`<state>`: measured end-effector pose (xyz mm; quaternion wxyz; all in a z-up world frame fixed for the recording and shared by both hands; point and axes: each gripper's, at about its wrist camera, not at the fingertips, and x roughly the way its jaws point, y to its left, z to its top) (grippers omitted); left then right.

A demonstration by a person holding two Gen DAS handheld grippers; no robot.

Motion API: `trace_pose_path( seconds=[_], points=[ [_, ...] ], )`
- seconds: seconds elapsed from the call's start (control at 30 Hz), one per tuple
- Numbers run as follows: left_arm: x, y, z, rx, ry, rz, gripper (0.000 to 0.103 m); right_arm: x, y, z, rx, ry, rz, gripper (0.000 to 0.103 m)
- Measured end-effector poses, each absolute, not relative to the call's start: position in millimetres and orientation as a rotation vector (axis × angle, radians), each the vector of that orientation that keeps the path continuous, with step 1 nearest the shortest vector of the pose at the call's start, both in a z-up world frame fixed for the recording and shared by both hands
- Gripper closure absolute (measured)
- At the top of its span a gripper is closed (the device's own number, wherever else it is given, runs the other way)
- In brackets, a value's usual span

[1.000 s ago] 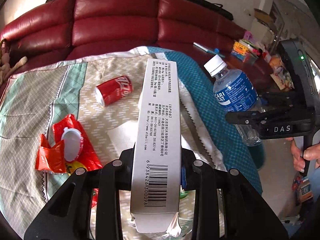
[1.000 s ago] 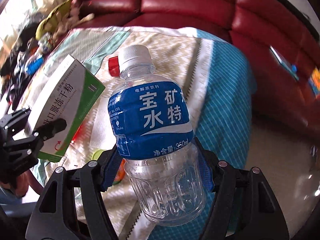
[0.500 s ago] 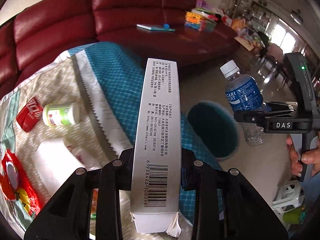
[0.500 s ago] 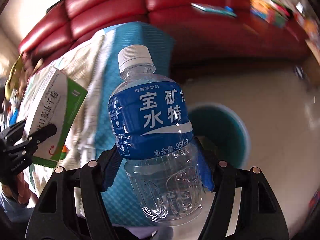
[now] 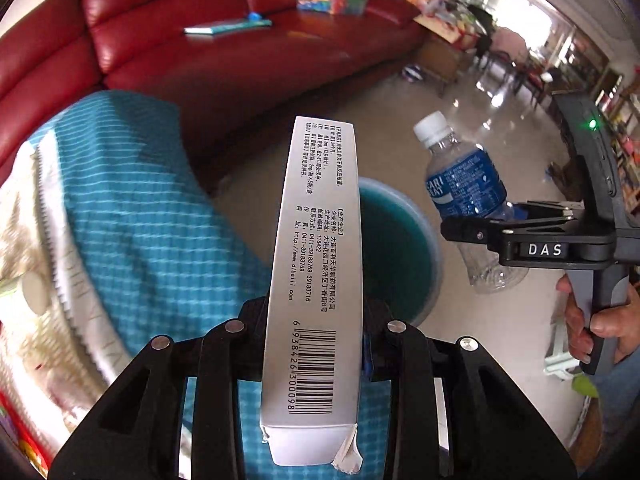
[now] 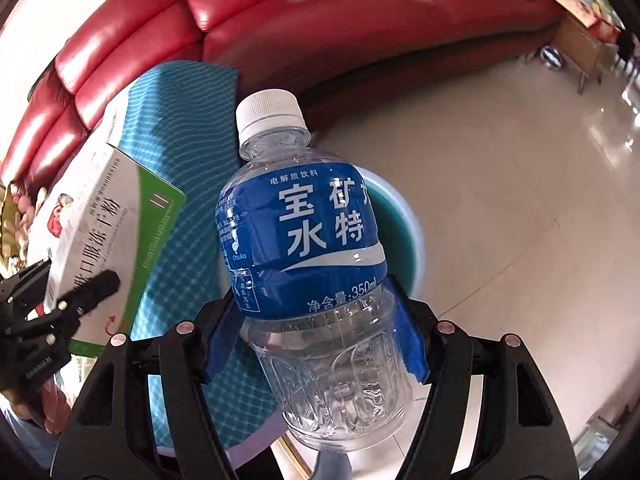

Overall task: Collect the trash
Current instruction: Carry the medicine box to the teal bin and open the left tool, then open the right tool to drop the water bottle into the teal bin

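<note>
My left gripper (image 5: 316, 320) is shut on a long white medicine box (image 5: 318, 264) with a barcode, held upright over the table's edge. The box also shows in the right wrist view (image 6: 100, 236), green and white. My right gripper (image 6: 320, 316) is shut on an empty clear bottle (image 6: 308, 248) with a blue label and white cap. The bottle also shows in the left wrist view (image 5: 464, 192), to the right of the box. A teal bin (image 5: 400, 256) stands on the floor behind and below both items; its rim shows behind the bottle (image 6: 404, 224).
A table with a teal and beige cloth (image 5: 132, 208) lies to the left. A red leather sofa (image 5: 200, 40) curves behind it, with a book (image 5: 224, 28) and toys on it. Glossy floor (image 6: 500, 184) spreads to the right.
Both grippers have swung right, away from the table top and its trash, toward the floor. The teal bin now sits closer and more central behind the box and bottle.
</note>
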<state>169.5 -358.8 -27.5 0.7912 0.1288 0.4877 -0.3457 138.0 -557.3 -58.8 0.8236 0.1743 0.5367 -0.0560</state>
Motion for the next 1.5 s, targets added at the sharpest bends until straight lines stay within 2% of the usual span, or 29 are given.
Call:
trace_pose_path(
  seconds=[0.2, 0.33, 0.5, 0.67, 0.8, 0.93, 1.0, 1.1, 1.23, 1.43, 1.5],
  points=[
    [181.3, -400.7, -55.0, 0.316, 1.101, -0.782, 0.067, 141.5, -577.9, -65.0, 0.394, 1.144, -0.16, 0.038],
    [186.4, -417.4, -70.9, 0.326, 1.122, -0.78, 0.046, 142.3, -586.1, -67.0, 0.388, 1.154, -0.175, 0.038],
    [189.3, -423.4, -84.0, 0.336, 1.136, -0.734, 0.03, 145.0, -585.8, -71.8, 0.387, 1.169, -0.174, 0.038],
    [188.1, -396.3, -84.3, 0.33, 1.131, -0.701, 0.027, 152.3, -578.6, -79.7, 0.385, 1.185, -0.157, 0.038],
    [186.1, -377.1, -80.1, 0.321, 1.113, -0.66, 0.016, 159.2, -572.0, -86.6, 0.38, 1.199, -0.145, 0.038],
    [186.4, -362.7, -77.2, 0.303, 1.11, -0.646, 0.015, 167.7, -565.3, -92.4, 0.367, 1.205, -0.145, 0.038],
    [185.8, -354.6, -75.2, 0.29, 1.111, -0.641, 0.015, 171.0, -563.6, -93.7, 0.39, 1.207, -0.134, 0.028],
    [190.3, -345.5, -73.2, 0.27, 1.107, -0.64, 0.015, 173.1, -560.3, -90.3, 0.393, 1.2, -0.13, 0.028],
    [190.2, -337.2, -68.5, 0.25, 1.094, -0.637, 0.009, 172.8, -556.6, -86.2, 0.378, 1.205, -0.132, 0.028],
    [183.9, -322.0, -63.9, 0.23, 1.092, -0.643, 0.008, 167.1, -552.7, -84.5, 0.368, 1.227, -0.146, 0.026],
    [183.1, -319.1, -61.7, 0.226, 1.092, -0.641, 0.008, 164.8, -550.9, -83.3, 0.368, 1.233, -0.151, 0.02]
  ],
)
